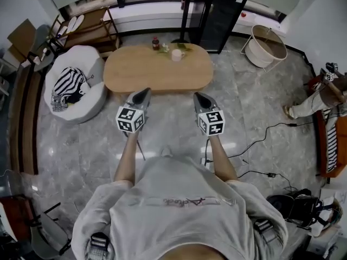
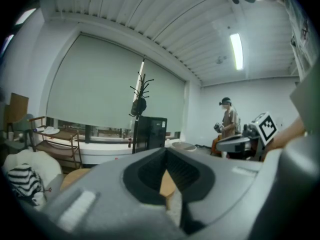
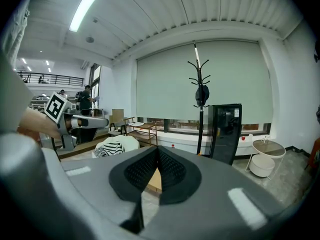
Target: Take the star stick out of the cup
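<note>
A pale cup [image 1: 177, 54] stands at the far side of an oval wooden table [image 1: 157, 76], with small green items beside it. The star stick is too small to make out. My left gripper [image 1: 145, 92] and right gripper [image 1: 198, 96] are held side by side over the floor, short of the table's near edge, both pointing at it. Each comes to a closed point with nothing in it. In the left gripper view the jaws [image 2: 166, 152] meet at the tips, with the table top showing beneath them. The right gripper view shows the same [image 3: 157, 150].
A small dark bottle [image 1: 156, 43] stands left of the cup. A white beanbag with a striped cloth [image 1: 73, 88] lies left of the table. A round white basket table [image 1: 267, 45] and a black cabinet [image 1: 219, 15] stand behind. Cables [image 1: 260, 140] cross the floor at right, near a seated person [image 1: 320, 99].
</note>
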A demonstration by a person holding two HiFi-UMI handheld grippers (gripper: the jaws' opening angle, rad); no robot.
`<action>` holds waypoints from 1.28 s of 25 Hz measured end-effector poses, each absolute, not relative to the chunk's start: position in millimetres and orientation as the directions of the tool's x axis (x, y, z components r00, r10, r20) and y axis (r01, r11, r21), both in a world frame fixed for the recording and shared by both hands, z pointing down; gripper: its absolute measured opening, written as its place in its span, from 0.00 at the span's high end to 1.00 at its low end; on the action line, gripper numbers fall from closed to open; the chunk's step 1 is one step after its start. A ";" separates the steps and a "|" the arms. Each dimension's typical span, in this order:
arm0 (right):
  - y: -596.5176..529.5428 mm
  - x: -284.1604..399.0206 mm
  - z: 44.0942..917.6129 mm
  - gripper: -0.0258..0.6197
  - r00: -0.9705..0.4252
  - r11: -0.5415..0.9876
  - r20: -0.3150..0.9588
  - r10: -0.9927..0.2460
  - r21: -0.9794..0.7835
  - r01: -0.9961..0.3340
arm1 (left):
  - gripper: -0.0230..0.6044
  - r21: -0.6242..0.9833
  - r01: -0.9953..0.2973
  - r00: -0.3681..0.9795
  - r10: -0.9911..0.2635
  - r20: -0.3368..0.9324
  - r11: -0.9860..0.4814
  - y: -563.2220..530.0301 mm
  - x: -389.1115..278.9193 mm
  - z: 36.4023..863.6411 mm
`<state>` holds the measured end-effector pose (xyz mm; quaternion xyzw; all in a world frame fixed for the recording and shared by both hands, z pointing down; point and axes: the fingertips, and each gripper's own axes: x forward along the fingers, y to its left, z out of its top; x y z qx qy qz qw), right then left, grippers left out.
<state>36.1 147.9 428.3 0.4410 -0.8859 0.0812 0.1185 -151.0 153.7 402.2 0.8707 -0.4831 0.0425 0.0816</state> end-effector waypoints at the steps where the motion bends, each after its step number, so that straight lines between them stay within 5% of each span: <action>1: 140.6 32.7 428.0 0.96 -0.579 0.594 0.281 -0.765 -0.039 -0.804 | 0.96 0.102 -0.846 0.534 -0.832 0.154 -0.524 146.0 -154.9 402.8; 32: 76.5 6.4 462.2 0.96 -0.533 0.544 0.324 -0.782 -0.064 -0.837 | 0.96 0.133 -0.795 0.607 -0.776 0.171 -0.592 60.6 -168.5 430.9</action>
